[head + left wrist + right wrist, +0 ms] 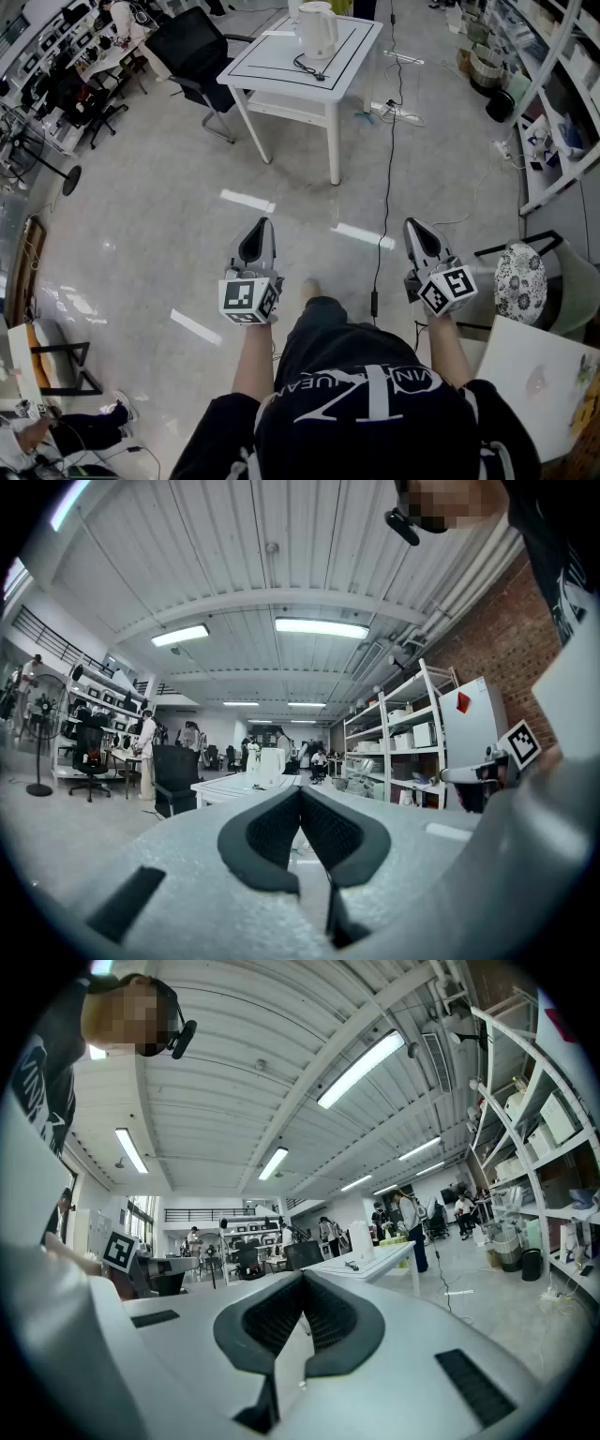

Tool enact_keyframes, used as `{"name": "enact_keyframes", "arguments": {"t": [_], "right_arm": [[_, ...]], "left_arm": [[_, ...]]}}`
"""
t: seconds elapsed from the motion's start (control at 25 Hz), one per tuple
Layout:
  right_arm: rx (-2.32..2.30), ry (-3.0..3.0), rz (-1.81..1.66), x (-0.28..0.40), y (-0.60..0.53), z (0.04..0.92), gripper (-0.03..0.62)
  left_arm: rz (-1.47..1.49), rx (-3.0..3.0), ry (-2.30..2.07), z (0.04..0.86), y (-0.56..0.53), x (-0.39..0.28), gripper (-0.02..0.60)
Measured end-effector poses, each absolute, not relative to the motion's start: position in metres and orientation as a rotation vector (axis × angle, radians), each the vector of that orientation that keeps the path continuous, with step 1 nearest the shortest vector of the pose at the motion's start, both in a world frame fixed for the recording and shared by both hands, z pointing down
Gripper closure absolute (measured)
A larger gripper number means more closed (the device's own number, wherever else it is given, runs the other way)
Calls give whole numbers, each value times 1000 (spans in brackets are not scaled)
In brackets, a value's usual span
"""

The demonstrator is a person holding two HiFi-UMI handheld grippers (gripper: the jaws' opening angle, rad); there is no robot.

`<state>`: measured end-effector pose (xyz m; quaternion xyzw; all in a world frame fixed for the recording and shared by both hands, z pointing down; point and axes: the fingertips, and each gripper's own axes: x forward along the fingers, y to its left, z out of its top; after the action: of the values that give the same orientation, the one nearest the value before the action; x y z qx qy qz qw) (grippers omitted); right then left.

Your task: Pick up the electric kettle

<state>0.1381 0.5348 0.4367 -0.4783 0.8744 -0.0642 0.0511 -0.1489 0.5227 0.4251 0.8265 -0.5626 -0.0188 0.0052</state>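
Holding both grippers level in front of you, in the lower middle of the head view, well apart from the target.

Left gripper (262, 225): its jaws are sitting pressed together with nothing between them. The left gripper view is showing the same, with the pads meeting at the tips.

Right gripper (413, 225): it's also sitting fully closed and empty. The right gripper view is showing its ribbed pads touching along their length.

The electric kettle (317, 28) is standing upright at the top centre of the head view, near the far edge of the white surface (272, 58). A black cable (309, 66) is lying just beside its base. In the left gripper view the kettle is showing small and distant, just above the closed jaws. In the right gripper view it's sitting up and to the right of them.

Around it:
- A black office chair (192, 47) is sitting just left of the surface.
- A dark cord (387, 159) is running down the floor (141, 234) from the top of the frame and ending between your two grippers.
- Shelving (553, 141) is lining the right edge.
- A stool with a patterned seat (520, 281) is standing just right of the right gripper.
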Motion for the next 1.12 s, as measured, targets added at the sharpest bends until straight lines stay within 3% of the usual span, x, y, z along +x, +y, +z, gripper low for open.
{"name": "enact_keyframes", "arguments": {"t": [0.64,0.92,1.12], "right_arm": [[-1453,2666,-181,134,533,444,597],[-1464,2664,-151,137,497,440,498],[-1449,2677,-180,136,463,441,490]], "left_arm": [[-26,2597,-1757,425,525,-156,577],[-61,2604,-1725,424,491,-146,578],[-44,2578,-1714,429,456,-146,578]]}}
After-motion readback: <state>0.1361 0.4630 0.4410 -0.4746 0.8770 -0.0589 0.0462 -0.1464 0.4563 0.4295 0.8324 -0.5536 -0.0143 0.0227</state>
